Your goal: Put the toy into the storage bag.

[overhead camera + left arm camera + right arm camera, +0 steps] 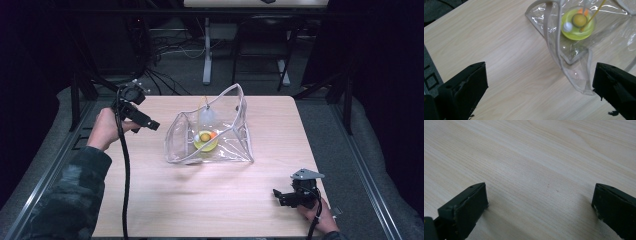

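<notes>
Bag (210, 131), clear plastic, mid-surface (210, 200), holding yellow bowl (205, 142) with small balls; left tool (142, 120) at 9 o'clock, jaws wide, empty; right tool (281, 196) at 4 o'clock, jaws wide, empty.

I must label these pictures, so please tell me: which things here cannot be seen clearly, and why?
- Small items in the yellow-green bowl, high view: too small, and glare on the clear bag covers them.
- The orange piece, left gripper view: mostly behind the bowl's contents.
- The clear bag, left gripper view: cut off by the top and right edges.
- Left gripper, high view: too small to show how the jaws stand.
- Right gripper, high view: jaws dark and small.
</notes>
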`<state>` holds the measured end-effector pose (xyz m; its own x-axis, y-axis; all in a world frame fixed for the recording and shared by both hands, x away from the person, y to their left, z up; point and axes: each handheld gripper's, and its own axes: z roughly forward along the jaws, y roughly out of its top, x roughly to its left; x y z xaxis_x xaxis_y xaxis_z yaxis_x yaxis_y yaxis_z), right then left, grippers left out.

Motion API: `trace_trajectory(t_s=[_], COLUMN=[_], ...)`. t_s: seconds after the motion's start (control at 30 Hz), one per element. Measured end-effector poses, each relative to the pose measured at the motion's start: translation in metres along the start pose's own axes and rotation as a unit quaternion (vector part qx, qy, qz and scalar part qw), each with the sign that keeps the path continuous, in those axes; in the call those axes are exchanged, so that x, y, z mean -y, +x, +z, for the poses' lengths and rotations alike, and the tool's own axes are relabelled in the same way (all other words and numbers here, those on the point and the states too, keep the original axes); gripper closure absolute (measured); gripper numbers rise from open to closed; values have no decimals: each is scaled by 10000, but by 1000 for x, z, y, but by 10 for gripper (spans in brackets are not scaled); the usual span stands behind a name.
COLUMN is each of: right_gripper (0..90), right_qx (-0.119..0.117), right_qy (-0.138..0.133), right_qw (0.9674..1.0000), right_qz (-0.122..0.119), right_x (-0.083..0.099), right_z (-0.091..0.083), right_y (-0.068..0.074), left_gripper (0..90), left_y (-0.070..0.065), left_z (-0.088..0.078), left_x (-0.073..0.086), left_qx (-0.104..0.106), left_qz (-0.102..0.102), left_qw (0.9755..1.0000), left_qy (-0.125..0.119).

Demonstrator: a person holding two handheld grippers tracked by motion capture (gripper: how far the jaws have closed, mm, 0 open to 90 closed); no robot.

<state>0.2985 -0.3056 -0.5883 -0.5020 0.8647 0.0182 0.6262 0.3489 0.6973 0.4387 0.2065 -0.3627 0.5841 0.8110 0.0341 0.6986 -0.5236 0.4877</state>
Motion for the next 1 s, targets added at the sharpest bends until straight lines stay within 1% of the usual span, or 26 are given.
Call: trace_trajectory(t_s=[0.23, 0.37, 0.4, 0.43, 0.47, 0.5, 0.57, 0.63, 0.7, 0.73, 0.77, 0.8, 0.83, 0.87, 0.93, 0.97, 1.0], right_gripper=[0, 0, 0, 0, 0, 0, 0, 0, 0, 0, 0, 0, 0, 0, 0, 0, 0], right_qx=[-1, -3, -3, -2, -1, -1, -1, -2, 0, 1, 0, 1, 0, 0, 2, 1, 4], right_qy=[1, -3, -3, 0, -1, -1, 0, 0, -4, -7, -4, -7, -7, -6, -6, -5, -10], right_qw=[10000, 10000, 10000, 10000, 10000, 10000, 10000, 10000, 10000, 10000, 10000, 10000, 10000, 10000, 10000, 10000, 10000], right_qz=[2, 7, 7, -2, -3, -3, -2, -2, -3, -11, -5, 7, 8, 8, 7, 5, 0], right_x=[0, 0, 0, 0, 0, 0, 0, 0, 0, 0, 0, 0, 0, 0, 0, 0, 0], right_z=[0, 0, 0, 0, 0, 0, 0, 0, 0, 0, 0, 0, 0, 0, 0, 0, 0], right_y=[0, 0, 0, 0, 0, 0, 0, 0, 0, 0, 0, 0, 0, 0, 0, 0, 0], left_gripper=[0, 0, 0, 0, 0, 0, 0, 0, 0, 0, 0, 0, 0, 0, 0, 0, 0], left_y=[16, 22, 22, 25, 26, 26, 29, 32, 35, 37, 38, 38, 38, 40, 39, 39, 39], left_z=[3, 6, 6, 7, 8, 8, 10, 15, 20, 25, 27, 27, 30, 36, 41, 44, 47], left_x=[26, 41, 41, 49, 53, 53, 61, 70, 79, 86, 90, 90, 94, 102, 111, 115, 120], left_qx=[-27, -40, -40, -74, -51, -51, -89, -61, -42, -36, -27, -27, -19, 4, -2, 22, 13], left_qz=[-231, -347, -347, -377, -424, -424, -469, -562, -611, -667, -695, -695, -747, -832, -882, -950, -958], left_qw=[9997, 9994, 9994, 9992, 9991, 9991, 9988, 9983, 9980, 9976, 9974, 9974, 9970, 9963, 9959, 9952, 9952], left_qy=[28, 24, 24, 51, 53, 53, 70, 109, 142, 169, 182, 182, 179, 200, 218, 214, 216])
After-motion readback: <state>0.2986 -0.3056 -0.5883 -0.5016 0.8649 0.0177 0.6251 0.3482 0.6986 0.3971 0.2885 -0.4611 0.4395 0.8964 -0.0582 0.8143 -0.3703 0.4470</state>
